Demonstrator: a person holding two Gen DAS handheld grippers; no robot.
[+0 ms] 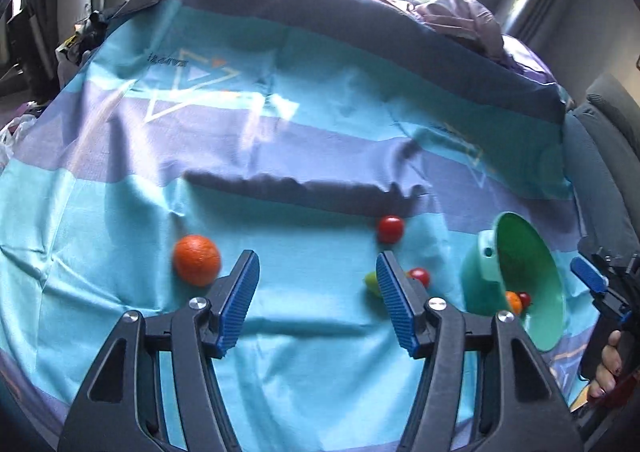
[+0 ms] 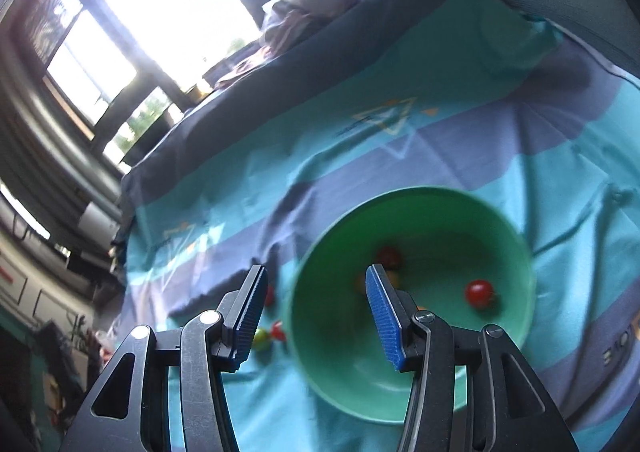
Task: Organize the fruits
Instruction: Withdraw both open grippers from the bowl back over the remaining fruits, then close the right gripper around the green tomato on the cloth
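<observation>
Hovering over the bed's striped sheet [image 1: 320, 332], left claw [image 1: 316, 292] is spread wide, nothing between its blue pads. Orange [image 1: 197, 260] sits just left of its left finger; one red tomato [image 1: 390, 229] lies ahead of the right finger, a second red tomato [image 1: 420, 277] and a green fruit [image 1: 371, 283] are partly hidden behind that finger. Right claw [image 2: 316, 312] is also spread and empty, straddling the near-left rim of the green bowl [image 2: 512, 252]. Bowl looks tipped in the left view, with a red tomato [image 2: 479, 293] and more small fruit, blurred, inside.
</observation>
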